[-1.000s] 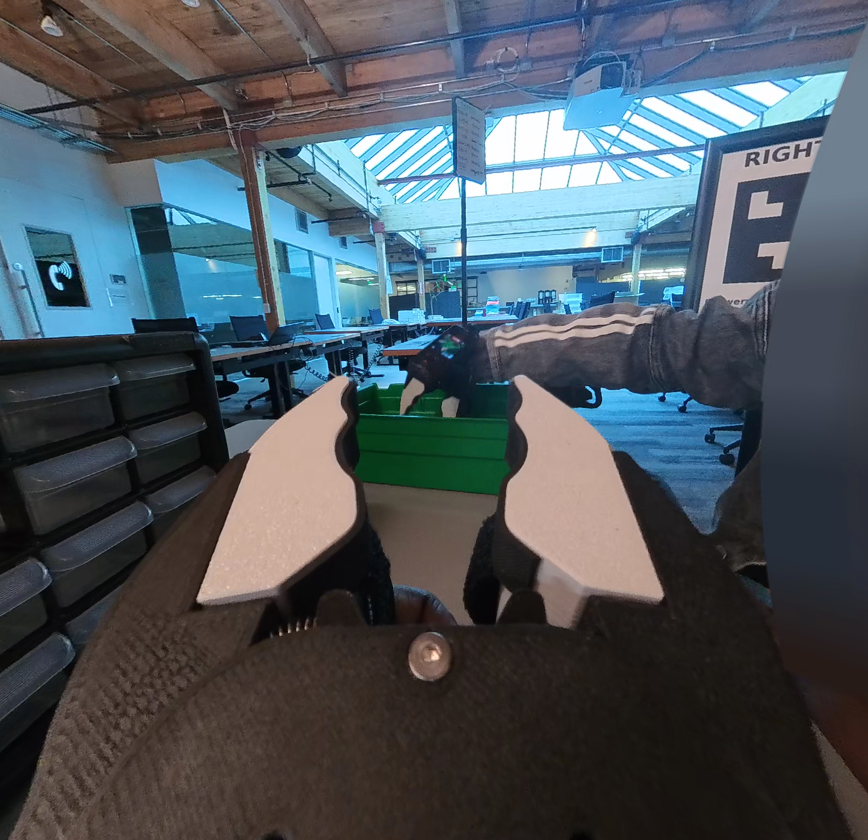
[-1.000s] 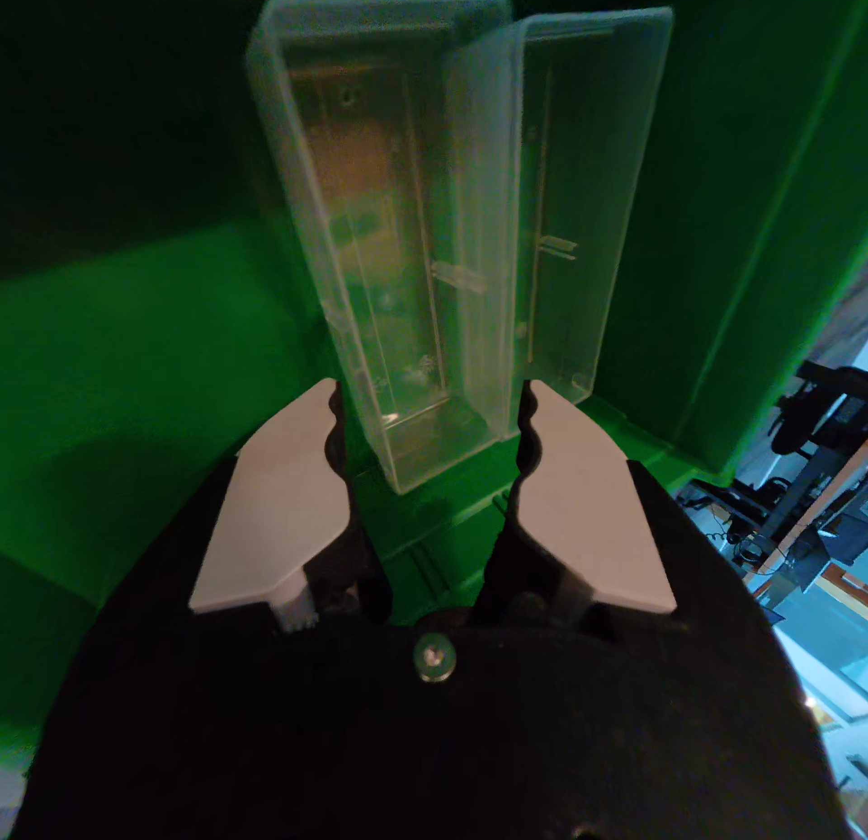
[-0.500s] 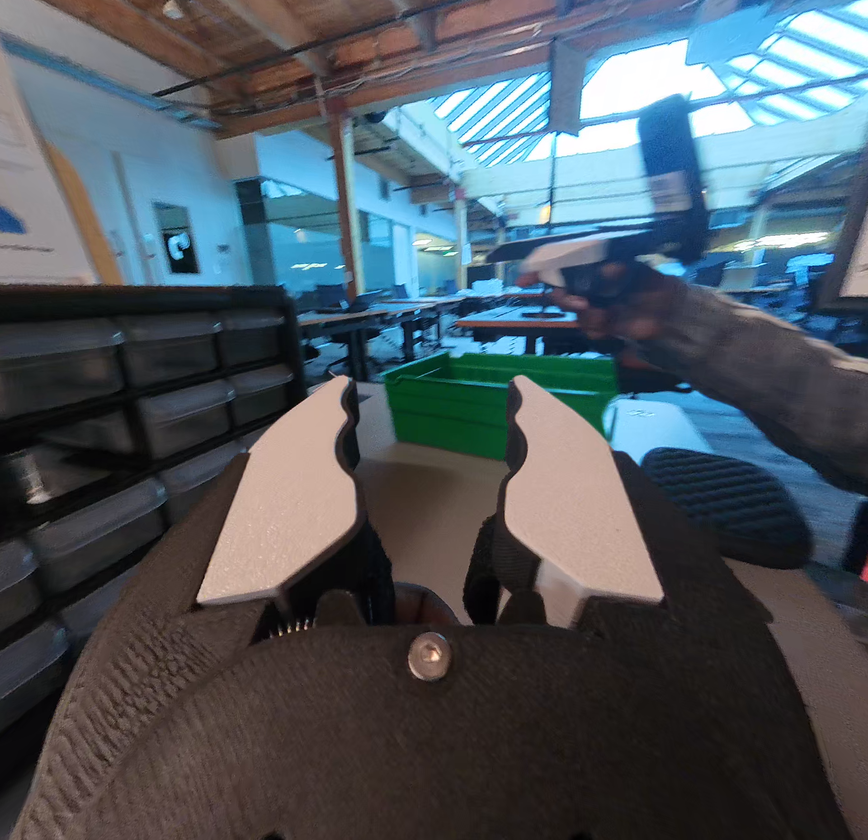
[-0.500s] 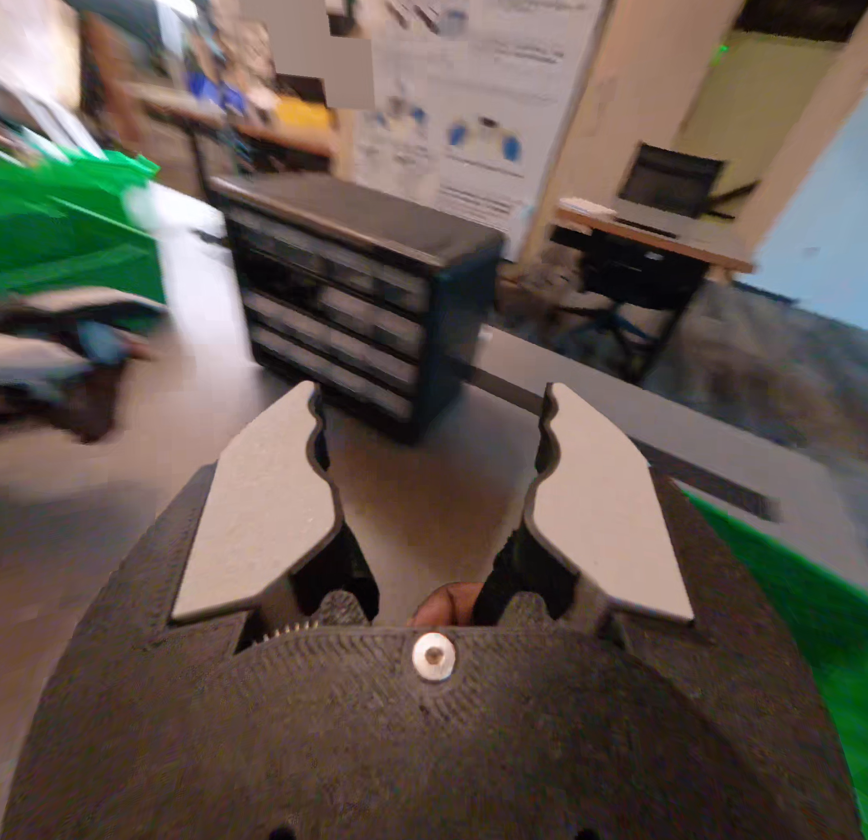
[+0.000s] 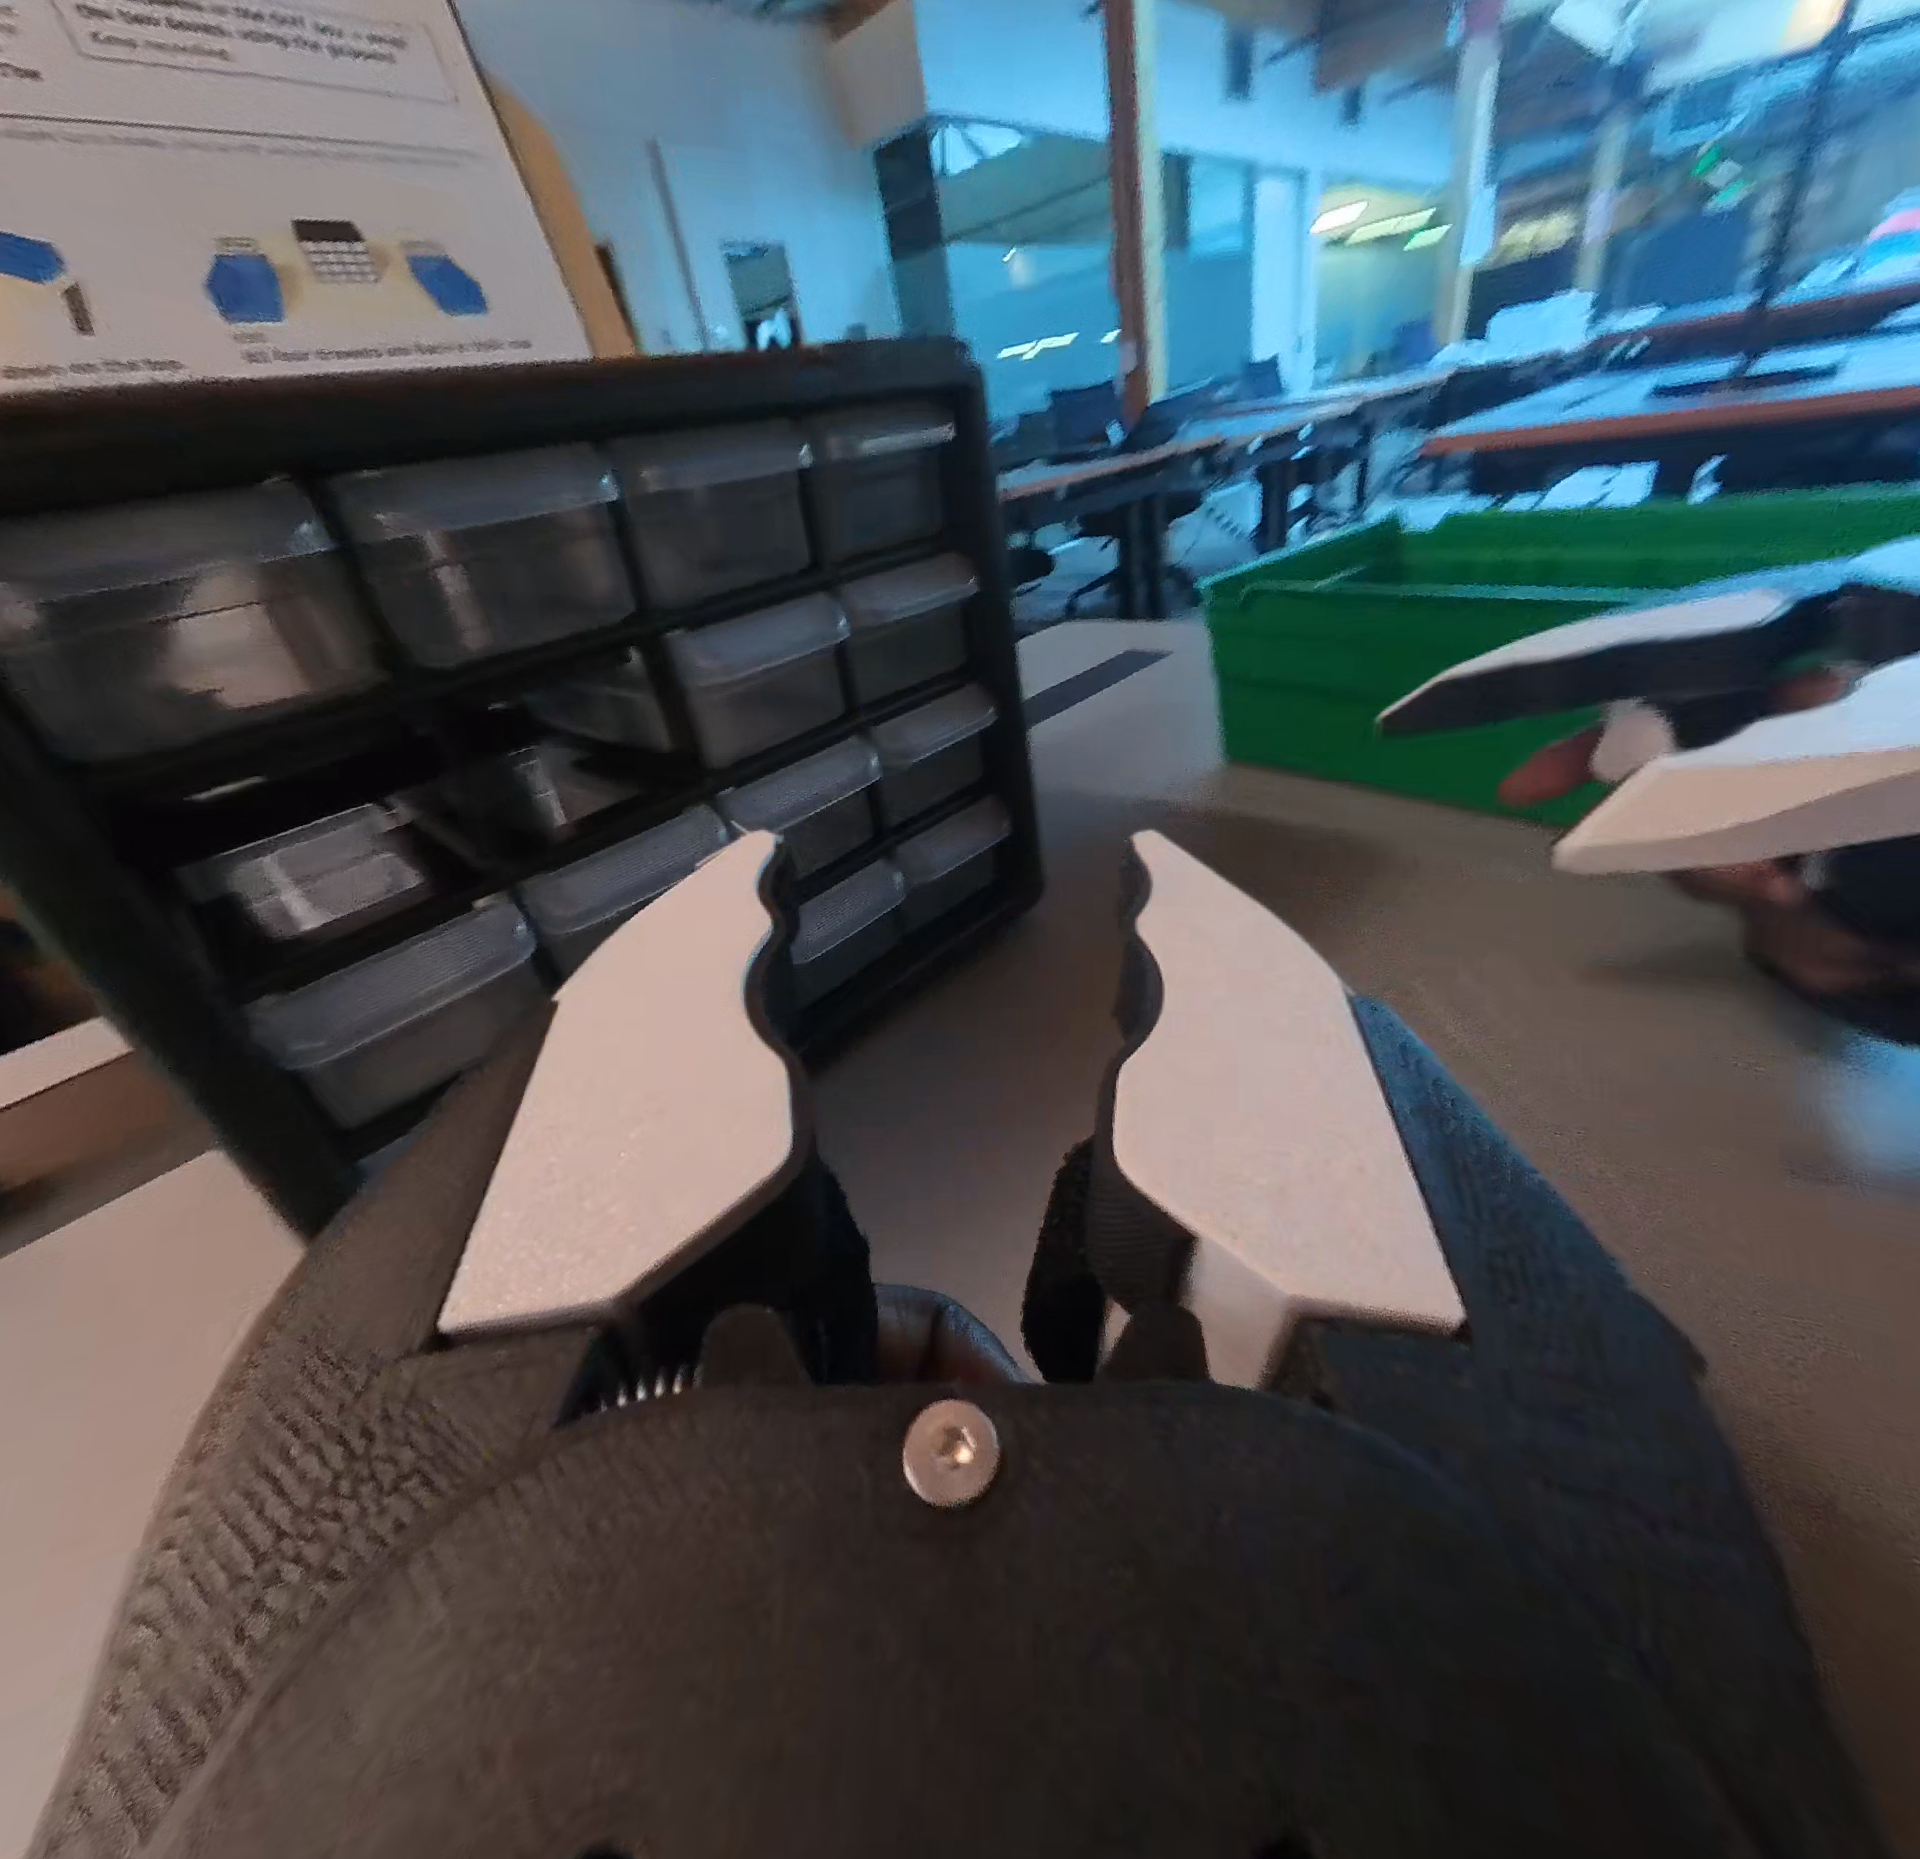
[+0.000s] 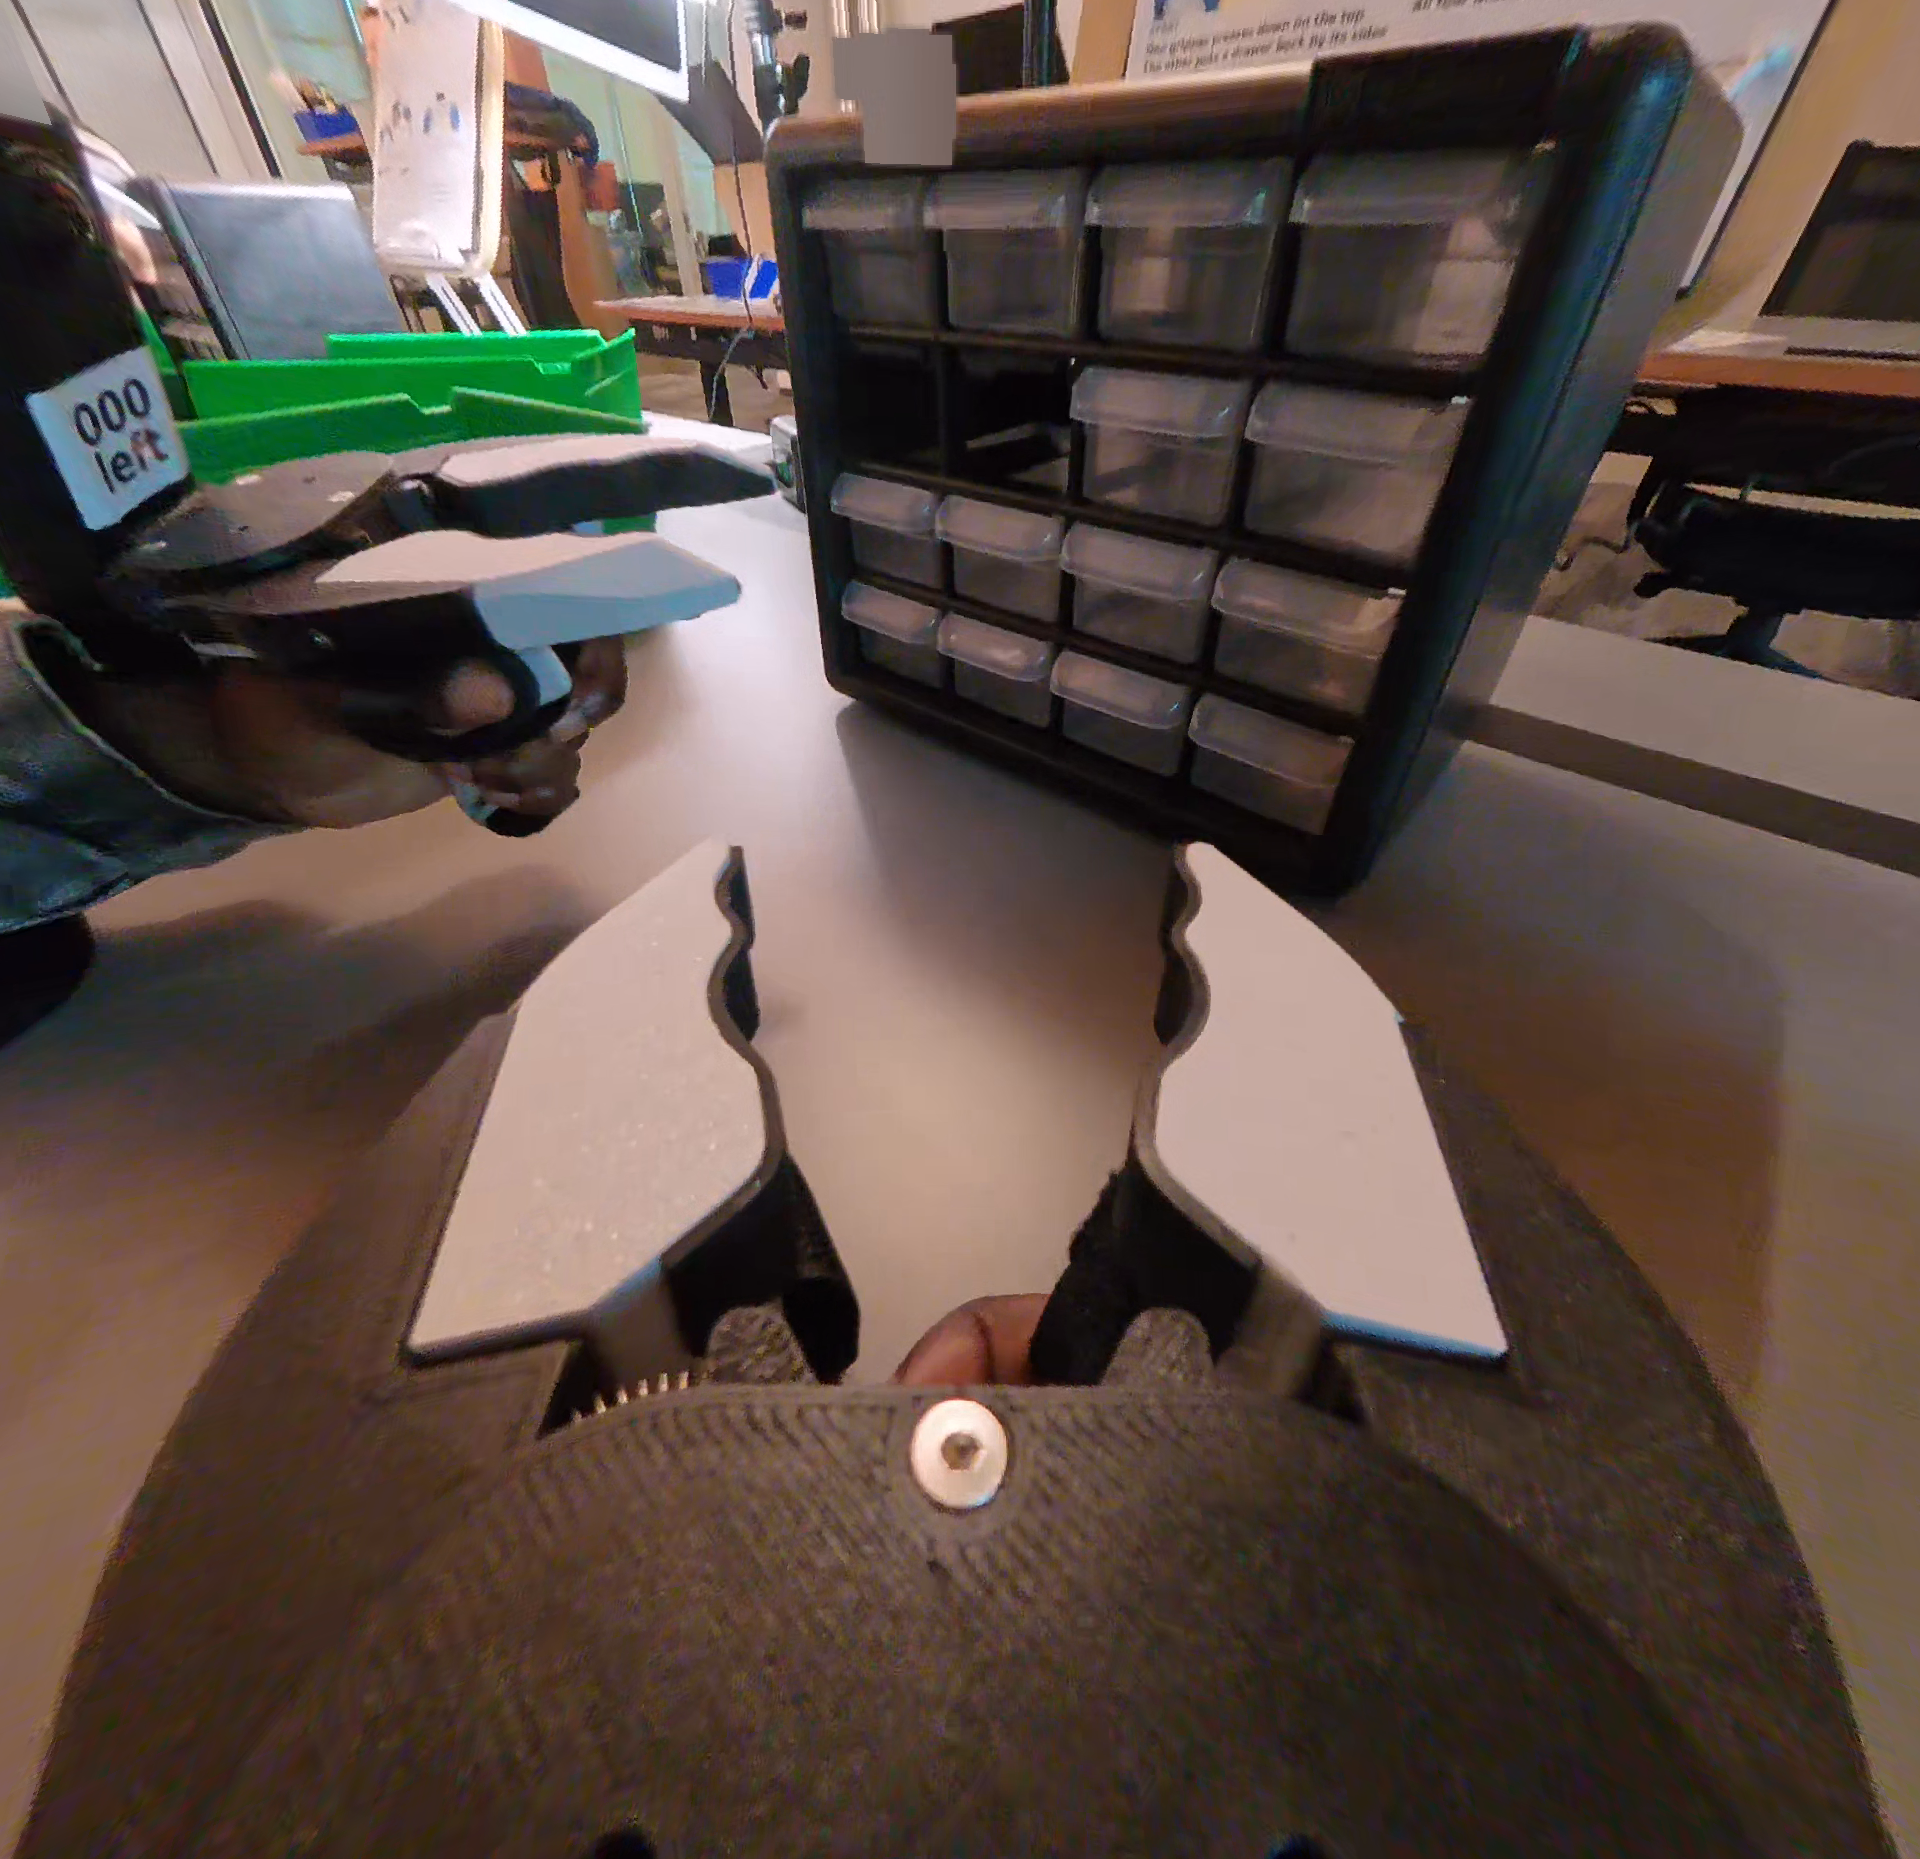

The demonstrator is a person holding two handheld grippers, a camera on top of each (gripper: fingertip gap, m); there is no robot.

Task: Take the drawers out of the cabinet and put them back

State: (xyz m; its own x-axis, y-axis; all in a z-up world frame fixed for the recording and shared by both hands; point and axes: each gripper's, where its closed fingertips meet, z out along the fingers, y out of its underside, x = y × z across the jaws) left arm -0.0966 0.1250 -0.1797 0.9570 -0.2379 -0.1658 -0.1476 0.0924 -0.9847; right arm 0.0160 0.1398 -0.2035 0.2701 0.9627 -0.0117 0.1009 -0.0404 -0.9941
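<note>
Now both tools are over the surface (image 6: 935, 978), each with its fingers spread and nothing between them. Ahead of the right tool (image 6: 951, 936) stands the cabinet (image 6: 1558, 459), a black plastic frame with rounded corners, its foot just beyond the fingertips. Clear ribbed drawers (image 6: 1153, 438) fill the grid, but two slots (image 6: 956, 407) at the left of the second row gape dark and empty. A grey patch covers part of the cabinet's top edge. Off to this tool's left, the left tool (image 6: 717, 531) shows side-on, held by a hand (image 6: 499, 749) in a dark sleeve; it carries a small white sticker with printed writing. Behind it sits a green bin (image 6: 416, 396), its inside out of sight.

From the left tool (image 5: 951, 874), the cabinet (image 5: 997, 614) lies ahead and to the left, seen at an angle and smeared by blur, so I cannot count its drawers (image 5: 478, 562) cleanly; one or two in the middle rows look set back or pulled askew. A white poster (image 5: 260, 199) with blue drawings and text rises behind it, cut off at the frame edge. To the right, the right tool (image 5: 1475, 781) comes in blurred, fingers apart, with the green bin (image 5: 1455, 646) behind it. Both tools have matte grey pads with wavy inner edges on rough black printed bodies.
</note>
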